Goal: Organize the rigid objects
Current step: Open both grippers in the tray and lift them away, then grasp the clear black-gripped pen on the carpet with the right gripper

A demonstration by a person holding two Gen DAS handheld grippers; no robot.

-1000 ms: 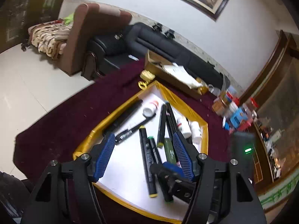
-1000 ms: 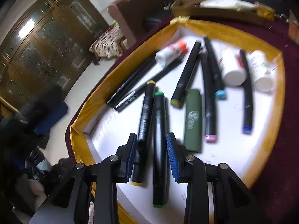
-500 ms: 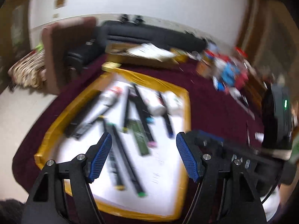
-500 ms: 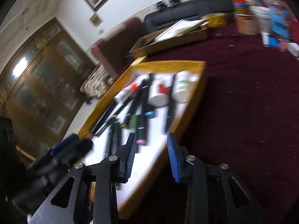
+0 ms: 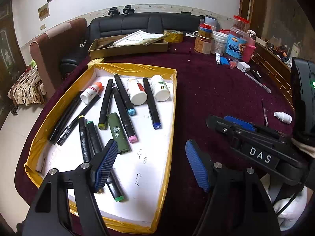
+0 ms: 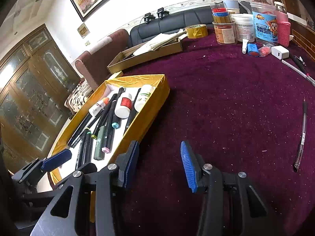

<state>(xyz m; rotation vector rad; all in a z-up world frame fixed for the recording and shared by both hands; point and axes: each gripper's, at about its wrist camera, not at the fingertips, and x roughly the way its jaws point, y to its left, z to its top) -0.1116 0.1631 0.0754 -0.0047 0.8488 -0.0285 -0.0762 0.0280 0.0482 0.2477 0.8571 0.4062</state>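
I see the yellow-edged tray [image 5: 173, 106] on the maroon cloth's left side, its markers [image 5: 122, 108] and white bottles [image 5: 160, 88] lying jumbled. My left gripper [image 5: 149, 163] hovers over its near right edge, gaping and empty; my right gripper [image 6: 159, 163] hangs right of it, also spread wide.

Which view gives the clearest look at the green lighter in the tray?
The left wrist view. There the green lighter lies fully visible from above, pale logo showing, between the markers in the yellow tray. In the right wrist view the lighter is smaller, foreshortened and crowded by markers.
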